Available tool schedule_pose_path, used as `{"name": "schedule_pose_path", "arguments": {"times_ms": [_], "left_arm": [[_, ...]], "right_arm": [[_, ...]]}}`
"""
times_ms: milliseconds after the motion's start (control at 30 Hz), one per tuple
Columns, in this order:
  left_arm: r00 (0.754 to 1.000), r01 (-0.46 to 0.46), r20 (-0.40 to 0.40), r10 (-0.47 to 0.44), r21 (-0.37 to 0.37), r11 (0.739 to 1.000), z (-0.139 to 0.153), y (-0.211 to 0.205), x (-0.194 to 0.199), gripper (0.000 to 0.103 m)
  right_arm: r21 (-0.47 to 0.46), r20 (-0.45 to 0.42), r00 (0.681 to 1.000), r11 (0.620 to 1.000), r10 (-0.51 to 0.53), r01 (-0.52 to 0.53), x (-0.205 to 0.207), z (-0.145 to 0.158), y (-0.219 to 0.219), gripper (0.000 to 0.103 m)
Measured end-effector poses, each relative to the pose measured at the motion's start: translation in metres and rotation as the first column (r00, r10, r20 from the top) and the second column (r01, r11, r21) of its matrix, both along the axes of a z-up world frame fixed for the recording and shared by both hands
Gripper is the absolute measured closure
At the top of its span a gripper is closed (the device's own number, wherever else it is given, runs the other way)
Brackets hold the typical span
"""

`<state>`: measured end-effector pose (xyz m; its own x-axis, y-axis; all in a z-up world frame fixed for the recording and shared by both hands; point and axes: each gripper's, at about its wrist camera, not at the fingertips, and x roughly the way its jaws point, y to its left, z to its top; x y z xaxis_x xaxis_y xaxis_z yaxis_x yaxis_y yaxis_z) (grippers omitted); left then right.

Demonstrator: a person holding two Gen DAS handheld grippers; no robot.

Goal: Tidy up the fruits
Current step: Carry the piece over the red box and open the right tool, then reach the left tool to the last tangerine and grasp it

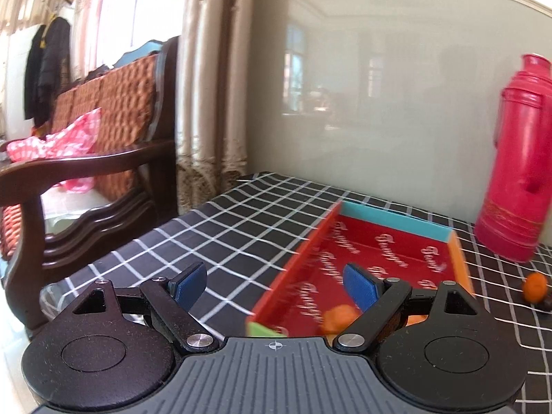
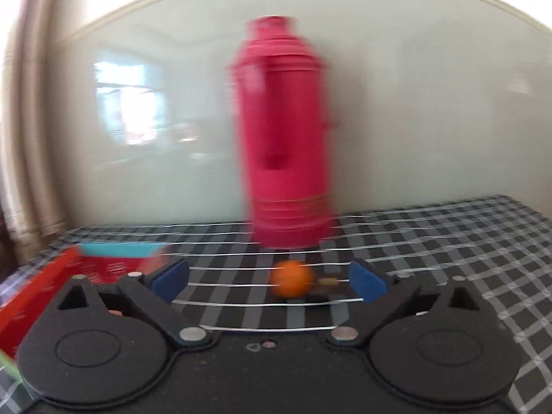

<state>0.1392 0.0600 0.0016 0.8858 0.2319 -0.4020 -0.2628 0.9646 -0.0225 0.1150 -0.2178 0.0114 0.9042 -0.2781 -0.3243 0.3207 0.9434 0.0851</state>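
Lining up: the right gripper [image 2: 269, 281] faces a loose orange fruit [image 2: 291, 278] on the checked tablecloth [image 2: 448, 252]; judged step is the approach before a pick.
Right gripper state: jaws spread wide, nothing between the blue pads [image 2: 172, 281]; the fruit sits ahead of the gap, slightly right of centre, not yet enclosed.
Left gripper state: the left gripper [image 1: 276, 284] is also wide open and holds nothing; it hovers over the near left edge of the red tray [image 1: 372, 241].
Fruit on the cloth: one orange fruit, right of the tray and in front of the red thermos [image 2: 286, 131]; in the left wrist view the same fruit [image 1: 534, 287] lies just outside the tray's orange wall.
Dark object: a small dark item [image 1: 545, 305] touches or nearly touches that fruit; its identity cannot be determined.
Fruit in the tray: one orange piece [image 1: 338, 318] rests near the tray's front, partly hidden behind the left gripper's right finger.
Tray: shallow, red floor with script lettering, teal far wall, mostly unoccupied.
Image quality: the right wrist view is motion-blurred, so the fruit's outline is approximate.
Progress estimate: partly done; at least one fruit in, at least one out.
Next move requirement: advance the right gripper until the pads flank the fruit, avoiding the dark item, then close gently.
Hazard: a round fruit may roll when nudged; the thermos stands near behind it.
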Motion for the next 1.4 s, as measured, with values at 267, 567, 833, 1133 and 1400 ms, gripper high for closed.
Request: {"name": "schedule_pose_path", "arguments": {"times_ms": [267, 567, 833, 1133, 1400], "left_arm": [[0.979, 0.203, 0.0, -0.203, 0.029, 0.979, 0.001, -0.075, 0.003, 0.017], [0.925, 0.38, -0.02, -0.38, 0.063, 0.923, 0.006, -0.164, 0.028, 0.017], [0.898, 0.436, -0.086, -0.432, 0.037, 0.899, -0.007, -0.229, 0.075, 0.016], [0.89, 0.439, -0.148, -0.432, 0.019, 0.898, -0.029, -0.263, 0.113, 0.017], [0.876, 0.457, -0.158, -0.456, -0.036, 0.889, -0.038, -0.272, 0.128, 0.017]], "right_arm": [[-0.088, 0.007, 0.94, 0.936, -0.34, 0.339, -0.027, -0.007, -0.052, 0.006], [-0.165, -0.01, 0.851, 0.84, -0.525, 0.517, -0.044, -0.013, -0.081, 0.006], [-0.18, 0.016, 0.802, 0.787, -0.597, 0.59, -0.058, -0.012, -0.096, 0.006], [-0.163, 0.0, 0.78, 0.77, -0.626, 0.617, -0.064, -0.013, -0.112, 0.006], [-0.151, -0.033, 0.813, 0.808, -0.581, 0.57, -0.062, -0.018, -0.113, 0.006]]}}
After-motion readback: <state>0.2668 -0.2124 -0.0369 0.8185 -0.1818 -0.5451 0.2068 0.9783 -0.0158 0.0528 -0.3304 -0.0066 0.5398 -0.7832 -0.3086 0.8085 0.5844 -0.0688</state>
